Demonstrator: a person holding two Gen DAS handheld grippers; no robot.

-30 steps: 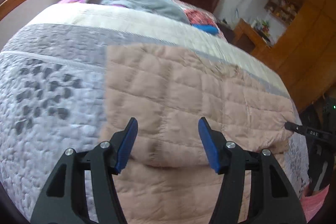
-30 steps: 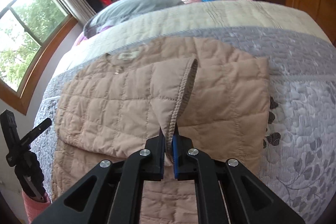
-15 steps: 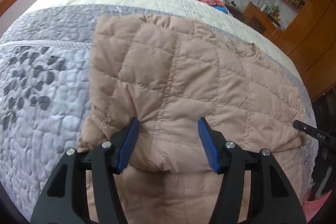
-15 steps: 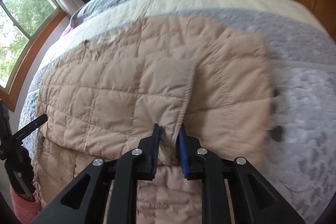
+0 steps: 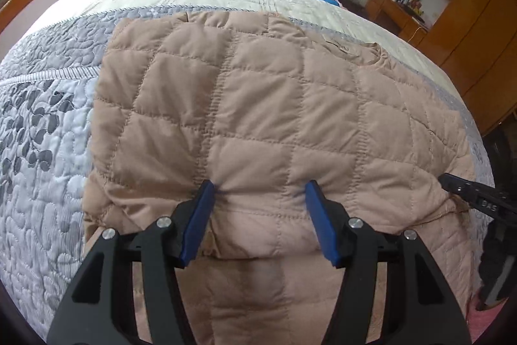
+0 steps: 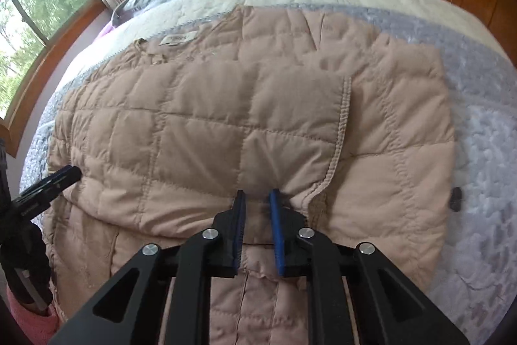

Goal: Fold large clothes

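- Left wrist view: the left gripper [image 5: 258,193] stands about half open, its blue pads pressing a bunched fold of the beige quilted jacket [image 5: 274,105], which lies on the bed [image 5: 42,151].
- Right wrist view: the right gripper [image 6: 257,199] is closing, nearly shut, with jacket fabric between its pads beside the sleeve cuff [image 6: 344,118].
- Progress: 1 fold is laid over; further folds remain.

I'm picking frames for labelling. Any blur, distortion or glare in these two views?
Left wrist view: sharp; fisheye bulges the bedspread; black vignette at the corners. Right wrist view: bedspread smeared at right; jacket sharp; window overexposed.
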